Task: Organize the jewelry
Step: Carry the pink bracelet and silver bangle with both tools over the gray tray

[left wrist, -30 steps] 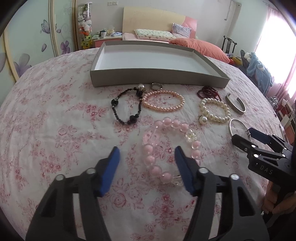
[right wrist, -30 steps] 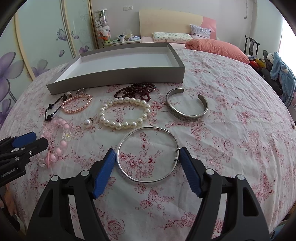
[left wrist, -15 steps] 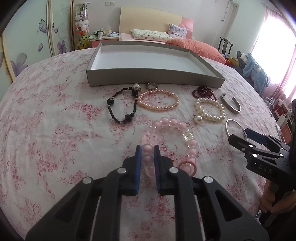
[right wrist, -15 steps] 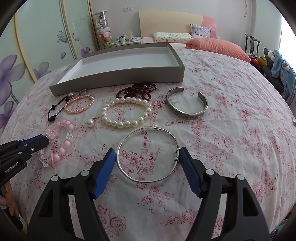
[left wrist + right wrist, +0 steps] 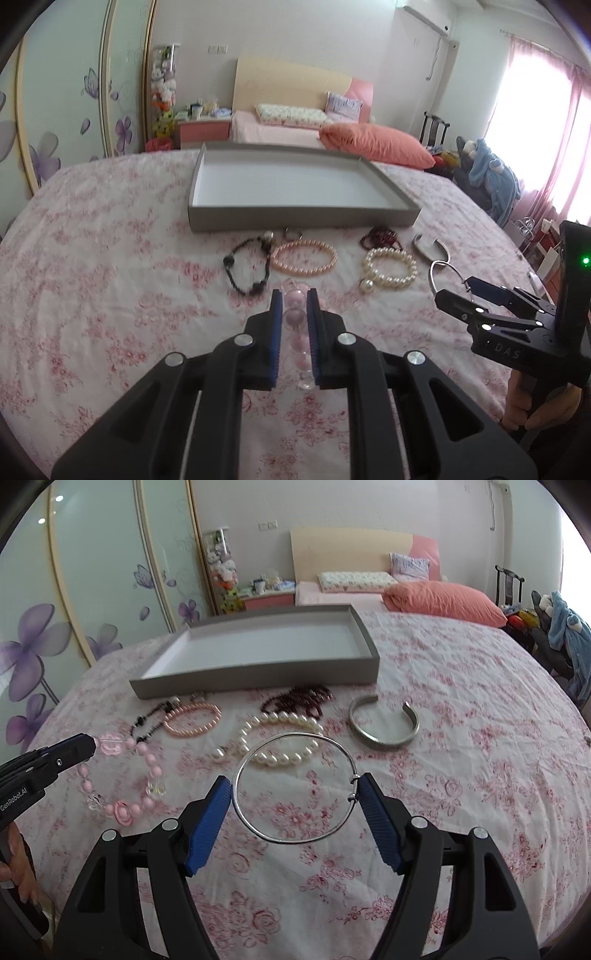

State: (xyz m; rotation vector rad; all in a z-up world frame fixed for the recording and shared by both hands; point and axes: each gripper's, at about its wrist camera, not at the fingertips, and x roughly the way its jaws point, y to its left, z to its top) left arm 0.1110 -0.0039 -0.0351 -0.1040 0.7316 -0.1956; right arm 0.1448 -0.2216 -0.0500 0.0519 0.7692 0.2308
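My left gripper point(image 5: 294, 295) is shut on a pink bead bracelet point(image 5: 294, 317), which hangs from its pads above the flowered bedspread. The right wrist view shows the same pink bead bracelet point(image 5: 155, 770) dangling in a loop from the left gripper point(image 5: 83, 744). A thin silver bangle point(image 5: 291, 842) is pinched across its width between the pads of my right gripper point(image 5: 295, 786) and held off the bed. From the left, the right gripper point(image 5: 454, 291) shows with the bangle point(image 5: 432, 275) sticking out of it. A shallow grey tray point(image 5: 295, 218) with a white floor lies beyond.
On the bed in front of the tray point(image 5: 258, 681) lie a black bead bracelet point(image 5: 236, 273), a peach pearl bracelet point(image 5: 304, 258), a white pearl bracelet point(image 5: 389, 269), dark red beads point(image 5: 380, 236) and a silver cuff point(image 5: 384, 734). A person's hands hold both gripper handles.
The left gripper shut on the pink bead bracelet and lifted it off the bed. The right gripper rose with the silver bangle, which now hangs over the white pearls in view.
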